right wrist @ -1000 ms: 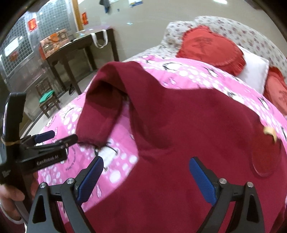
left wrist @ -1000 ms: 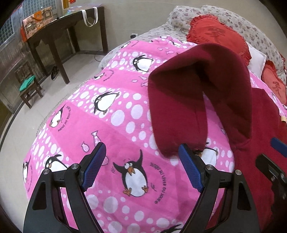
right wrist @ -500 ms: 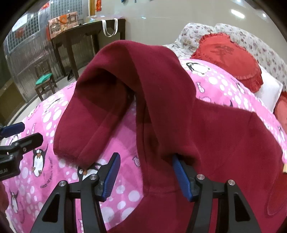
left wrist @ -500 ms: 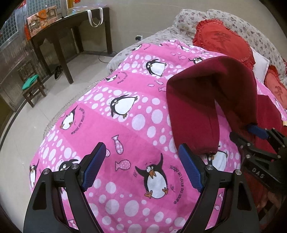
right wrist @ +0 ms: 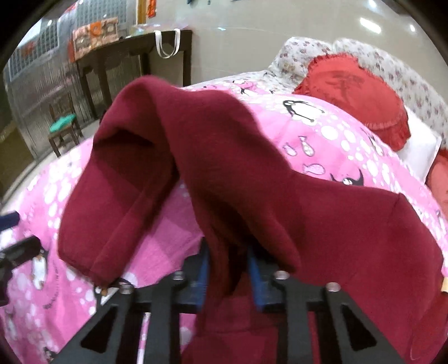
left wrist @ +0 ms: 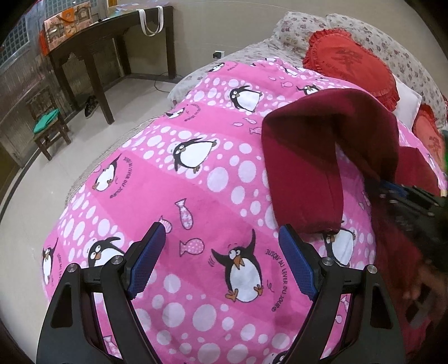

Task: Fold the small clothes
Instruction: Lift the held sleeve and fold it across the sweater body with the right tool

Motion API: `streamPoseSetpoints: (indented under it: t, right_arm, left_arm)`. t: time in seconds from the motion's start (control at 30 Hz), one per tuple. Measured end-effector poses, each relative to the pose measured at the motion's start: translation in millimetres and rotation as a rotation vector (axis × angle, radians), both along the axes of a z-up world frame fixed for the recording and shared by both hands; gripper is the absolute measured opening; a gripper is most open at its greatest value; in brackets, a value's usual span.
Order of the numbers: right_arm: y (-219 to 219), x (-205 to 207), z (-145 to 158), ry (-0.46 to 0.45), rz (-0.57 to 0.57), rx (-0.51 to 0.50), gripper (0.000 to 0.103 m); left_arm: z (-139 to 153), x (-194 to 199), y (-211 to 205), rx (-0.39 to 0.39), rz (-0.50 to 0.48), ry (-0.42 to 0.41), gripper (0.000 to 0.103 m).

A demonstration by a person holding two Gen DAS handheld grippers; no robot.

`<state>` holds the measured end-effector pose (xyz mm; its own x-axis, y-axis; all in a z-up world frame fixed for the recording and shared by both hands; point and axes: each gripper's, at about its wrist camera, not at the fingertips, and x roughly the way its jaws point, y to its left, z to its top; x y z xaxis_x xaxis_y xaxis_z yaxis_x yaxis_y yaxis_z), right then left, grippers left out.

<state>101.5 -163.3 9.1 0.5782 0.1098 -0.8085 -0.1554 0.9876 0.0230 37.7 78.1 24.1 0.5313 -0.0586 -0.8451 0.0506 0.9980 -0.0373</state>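
A dark red sweatshirt [right wrist: 322, 218] lies on a pink penguin blanket [left wrist: 196, 190]. My right gripper [right wrist: 228, 275] is shut on a fold of the sweatshirt near its sleeve and holds it lifted. The sleeve [right wrist: 123, 196] arches up and hangs down with its cuff just above the blanket. In the left wrist view the lifted sleeve [left wrist: 313, 168] hangs at the right, with the right gripper [left wrist: 403, 196] behind it. My left gripper [left wrist: 221, 260] is open and empty above the blanket, left of the cuff.
Red heart cushions [left wrist: 350, 61] and floral pillows [left wrist: 302, 25] lie at the bed's head. A dark wooden table [left wrist: 92, 47] and a small stool with a green cloth [left wrist: 47, 123] stand on the floor to the left.
My right gripper moved in and shut on the sweatshirt, then lifted the fold. My left gripper drew back to the left, away from the cuff, still open.
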Motion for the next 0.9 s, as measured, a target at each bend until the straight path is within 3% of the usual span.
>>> streamPoseSetpoints:
  t: [0.1, 0.23, 0.33, 0.53, 0.67, 0.9]
  right_arm:
    - [-14, -20, 24, 0.034, 0.045, 0.239, 0.009]
    - [-21, -58, 56, 0.022, 0.128, 0.380, 0.009]
    - [-36, -81, 61, 0.033, 0.134, 0.445, 0.009]
    - [-56, -103, 31, 0.075, 0.016, 0.400, 0.009]
    - [-51, -110, 10, 0.121, 0.019, 0.357, 0.009]
    - [-47, -108, 17, 0.102, 0.026, 0.338, 0.009]
  left_arm:
    - [4, -3, 4, -0.012, 0.006, -0.011, 0.083]
    - [10, -9, 12, -0.043, 0.008, -0.031, 0.083]
    - [13, -11, 18, -0.077, 0.005, -0.047, 0.083]
    - [14, -13, 13, -0.084, -0.026, -0.058, 0.083]
    - [16, -10, 8, -0.133, -0.041, -0.052, 0.083]
    - [20, 8, -5, -0.380, -0.042, -0.026, 0.083]
